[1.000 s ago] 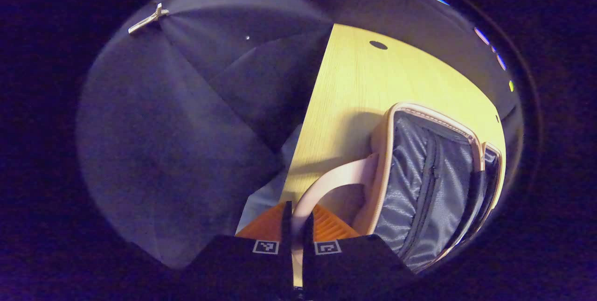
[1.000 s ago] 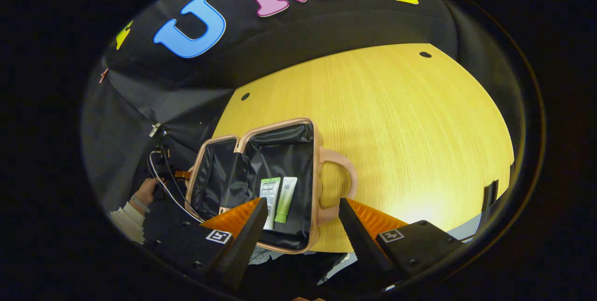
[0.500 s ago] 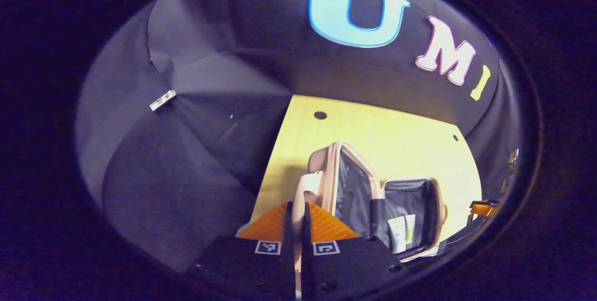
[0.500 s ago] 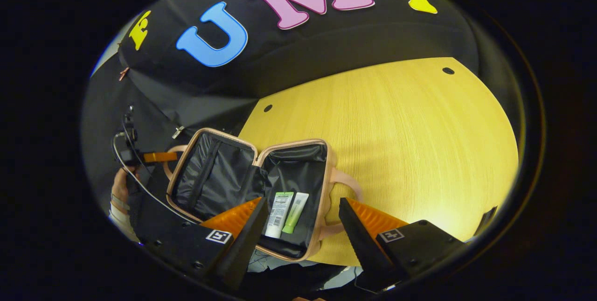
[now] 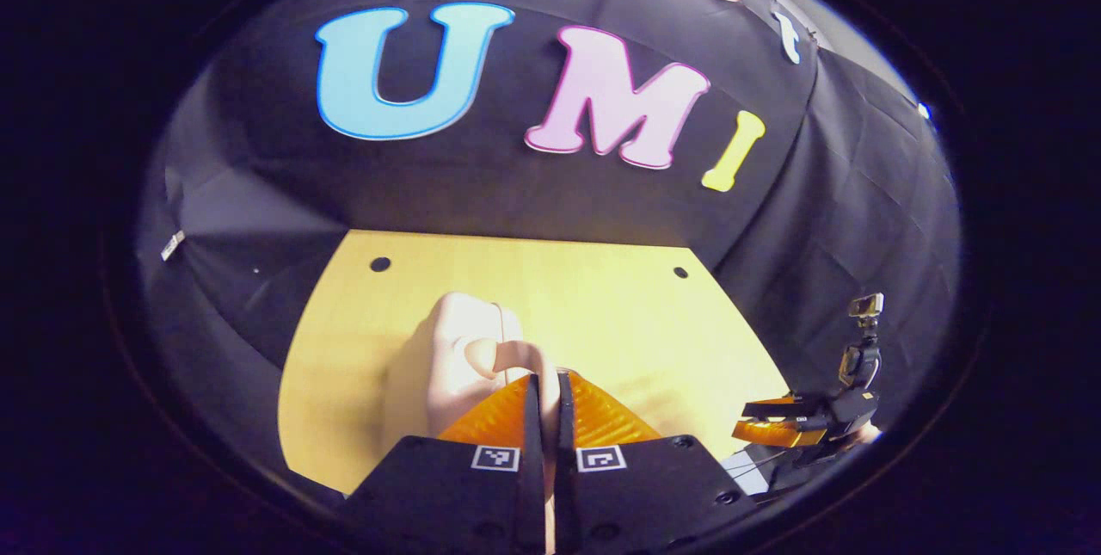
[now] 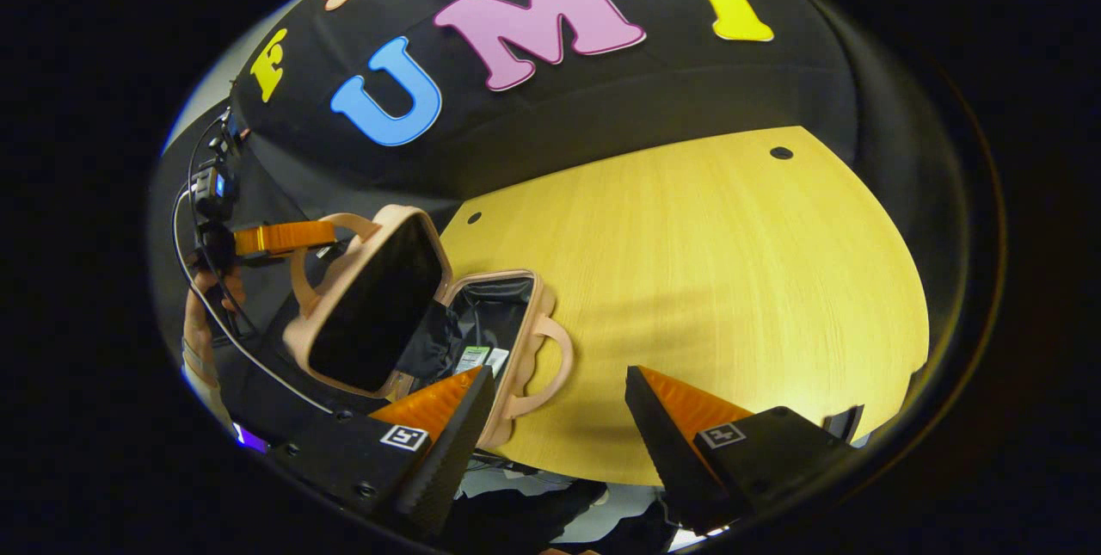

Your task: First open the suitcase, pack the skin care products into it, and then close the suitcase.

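- A small pink suitcase (image 6: 404,314) with a smooth hard shell and rounded corners sits at the near left corner of a pale, fine-grained wooden table (image 6: 714,280).
- Its lid (image 6: 365,305) is raised partway, tilted over the lower half; the lid's inner face looks dark and flat.
- The lower half is lined with dark, slightly shiny fabric, and two flat skin care tubes (image 6: 482,357) lie side by side inside it — their details are too small to make out.
- The left gripper (image 5: 544,391) has its ribbed fingers pressed together on the lid's curved pink handle (image 5: 507,357).
- The right gripper (image 6: 559,391) hangs above the table's near edge, just right of the suitcase, its wedge-shaped fingers spread wide with nothing between them.
- A looped pink handle on the lower half (image 6: 550,366) points toward the table's middle.
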`<state>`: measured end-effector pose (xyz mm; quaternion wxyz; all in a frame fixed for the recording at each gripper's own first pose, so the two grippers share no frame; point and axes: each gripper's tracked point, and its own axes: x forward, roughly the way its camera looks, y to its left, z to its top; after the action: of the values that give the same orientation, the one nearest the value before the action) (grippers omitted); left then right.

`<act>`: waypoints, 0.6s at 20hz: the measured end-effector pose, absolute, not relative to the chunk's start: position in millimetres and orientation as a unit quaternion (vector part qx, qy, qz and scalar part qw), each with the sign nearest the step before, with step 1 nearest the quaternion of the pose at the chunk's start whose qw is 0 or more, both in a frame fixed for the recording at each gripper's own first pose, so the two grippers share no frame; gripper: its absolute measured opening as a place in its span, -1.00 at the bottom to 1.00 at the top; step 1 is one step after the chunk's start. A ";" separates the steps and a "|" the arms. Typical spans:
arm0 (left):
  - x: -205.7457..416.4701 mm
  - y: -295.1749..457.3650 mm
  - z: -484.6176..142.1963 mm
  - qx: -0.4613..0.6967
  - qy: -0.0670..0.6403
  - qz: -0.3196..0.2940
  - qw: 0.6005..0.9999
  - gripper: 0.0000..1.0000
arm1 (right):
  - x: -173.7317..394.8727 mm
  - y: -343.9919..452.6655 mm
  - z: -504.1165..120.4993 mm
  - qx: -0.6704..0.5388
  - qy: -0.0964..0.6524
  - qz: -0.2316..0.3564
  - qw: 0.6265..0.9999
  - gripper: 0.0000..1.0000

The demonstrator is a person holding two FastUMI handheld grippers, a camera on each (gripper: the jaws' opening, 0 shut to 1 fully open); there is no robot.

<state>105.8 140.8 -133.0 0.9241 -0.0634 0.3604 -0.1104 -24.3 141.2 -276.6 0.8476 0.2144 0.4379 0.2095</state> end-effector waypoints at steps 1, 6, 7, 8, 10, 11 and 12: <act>109.8 123.9 -153.0 -0.071 0.376 -0.119 0.916 -0.81 | -26.8 129.6 -276.6 0.217 0.436 0.205 0.849 0.94; 100.8 81.7 -268.4 -0.034 0.456 -0.118 0.882 -0.80 | -47.1 67.4 -282.6 0.207 0.439 0.177 0.856 0.94; 99.8 76.3 -283.7 -0.023 0.469 -0.113 0.876 -0.80 | -52.8 56.8 -286.5 0.204 0.439 0.172 0.858 0.94; 97.3 73.9 -297.2 -0.020 0.483 -0.106 0.869 -0.80 | -56.6 47.8 -288.5 0.202 0.441 0.167 0.859 0.94; 96.1 61.9 -314.5 -0.046 0.491 -0.107 0.863 -0.77 | -61.8 32.7 -289.9 0.204 0.439 0.160 0.860 0.94; 95.3 57.6 -323.6 -0.057 0.492 -0.104 0.862 -0.77 | -61.9 29.1 -289.6 0.205 0.435 0.159 0.862 0.94; 90.9 56.1 -333.7 -0.060 0.497 -0.095 0.860 -0.71 | -62.2 26.3 -289.7 0.205 0.433 0.159 0.863 0.94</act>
<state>90.9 56.1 -333.7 0.8602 -0.0600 0.4974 -0.0952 -62.2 26.3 -289.7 0.8630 0.2050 0.4335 0.1589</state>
